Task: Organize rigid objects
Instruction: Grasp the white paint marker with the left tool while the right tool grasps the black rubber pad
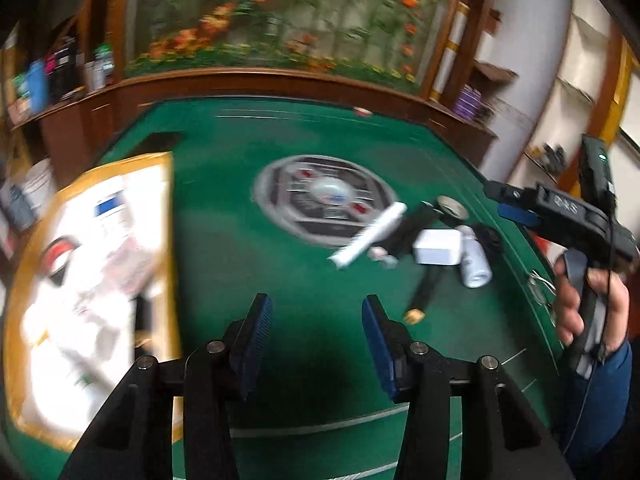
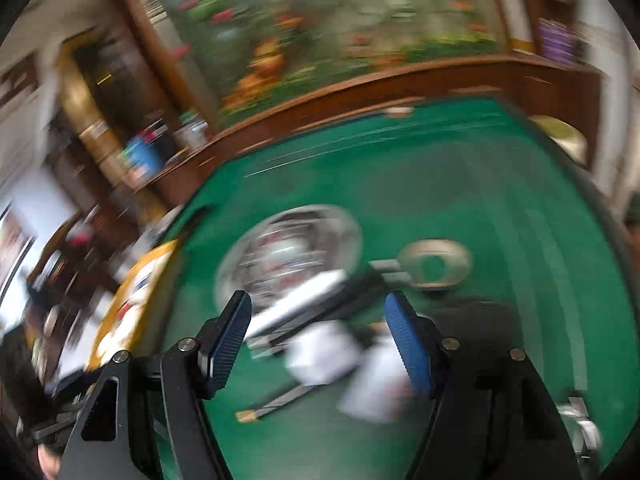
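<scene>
Green felt worktop [image 1: 224, 216], round silver control panel [image 1: 324, 200] at frame centre, lettering blurred past reading. Cardboard box [image 1: 92, 280] at left of frame, white packets inside. Cluster right of centre: white tube [image 1: 370, 236] tilted, white rectangular box [image 1: 437, 252], white can [image 1: 474, 258] lying on its side touching the box, tape roll [image 1: 452, 206] behind, black stick with tan tip [image 1: 426, 292] in front. Left tool [image 1: 316, 344] at lower centre, blue pads wide apart, nothing held. Right tool [image 2: 318, 344] above the cluster, parted wide, nothing gripped; heavy blur. Wooden shelving, floral mural behind.
</scene>
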A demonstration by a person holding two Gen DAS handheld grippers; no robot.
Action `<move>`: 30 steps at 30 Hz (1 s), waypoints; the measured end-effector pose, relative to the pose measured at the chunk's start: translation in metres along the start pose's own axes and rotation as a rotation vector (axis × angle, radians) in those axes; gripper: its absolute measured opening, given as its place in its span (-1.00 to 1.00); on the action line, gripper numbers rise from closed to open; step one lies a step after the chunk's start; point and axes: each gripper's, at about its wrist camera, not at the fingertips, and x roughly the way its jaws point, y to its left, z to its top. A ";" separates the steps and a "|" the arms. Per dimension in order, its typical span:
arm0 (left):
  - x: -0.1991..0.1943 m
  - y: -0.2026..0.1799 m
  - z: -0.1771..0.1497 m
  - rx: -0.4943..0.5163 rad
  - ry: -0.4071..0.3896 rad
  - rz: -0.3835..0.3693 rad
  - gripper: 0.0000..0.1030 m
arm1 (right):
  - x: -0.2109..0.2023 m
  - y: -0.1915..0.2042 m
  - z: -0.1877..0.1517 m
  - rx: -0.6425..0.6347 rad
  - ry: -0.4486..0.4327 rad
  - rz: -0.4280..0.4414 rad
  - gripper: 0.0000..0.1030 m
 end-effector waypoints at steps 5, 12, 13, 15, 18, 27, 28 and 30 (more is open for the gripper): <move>0.049 -0.025 0.033 0.041 0.071 -0.031 -0.04 | 0.000 -0.061 0.007 0.234 -0.005 -0.002 0.33; 0.112 -0.055 0.065 0.150 0.187 -0.045 -0.10 | 0.003 -0.071 0.006 0.299 0.017 0.067 0.33; 0.122 -0.059 0.067 0.155 0.209 -0.046 -0.14 | 0.002 -0.073 0.006 0.312 0.016 0.078 0.33; 0.131 -0.063 0.070 0.174 0.226 -0.035 -0.16 | -0.001 -0.075 0.003 0.330 0.018 0.094 0.33; 0.138 -0.067 0.075 0.188 0.219 -0.017 -0.20 | -0.002 -0.077 0.004 0.341 0.012 0.092 0.33; 0.143 -0.056 0.065 0.184 0.208 0.052 -0.65 | 0.003 -0.078 0.004 0.325 0.026 0.017 0.33; 0.139 -0.053 0.060 0.179 0.202 0.055 -0.66 | 0.004 -0.078 0.004 0.322 0.025 0.001 0.33; 0.131 -0.045 0.052 0.148 0.187 0.061 -0.70 | 0.003 -0.080 0.004 0.308 0.026 -0.048 0.33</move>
